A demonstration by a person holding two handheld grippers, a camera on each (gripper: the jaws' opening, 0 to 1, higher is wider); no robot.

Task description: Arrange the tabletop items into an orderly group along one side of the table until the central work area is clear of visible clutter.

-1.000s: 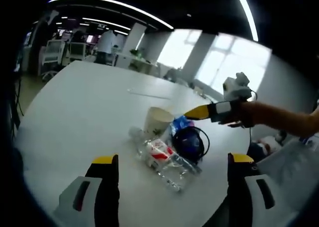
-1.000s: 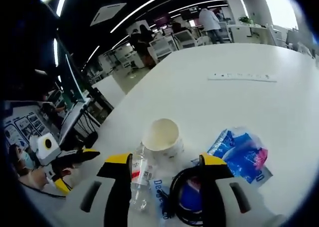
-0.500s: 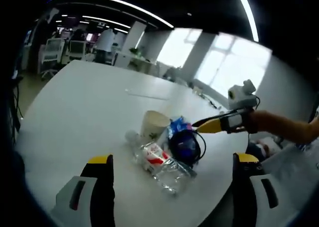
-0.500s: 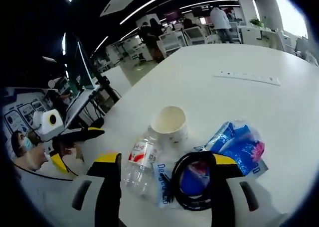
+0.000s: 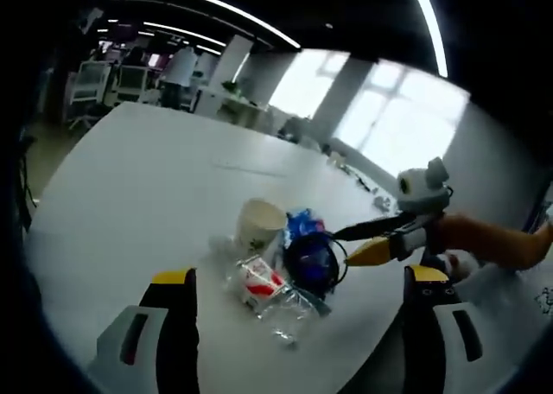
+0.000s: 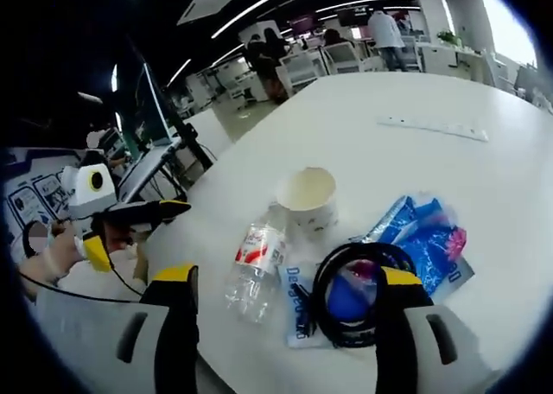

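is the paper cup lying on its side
No, the cup stands upright on the table with its open mouth facing up, beside the lying bottle.

Bright window glare, dim ceiling (fisheye-warped, soft edges).

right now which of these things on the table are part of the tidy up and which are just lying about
Part of the job:
- paper cup
- clear plastic bottle
- black cable coil
- blue packets
- left hand-held gripper, open
- right hand-held gripper, open

Just lying about:
- white power strip, far across the table
- office chairs in the background
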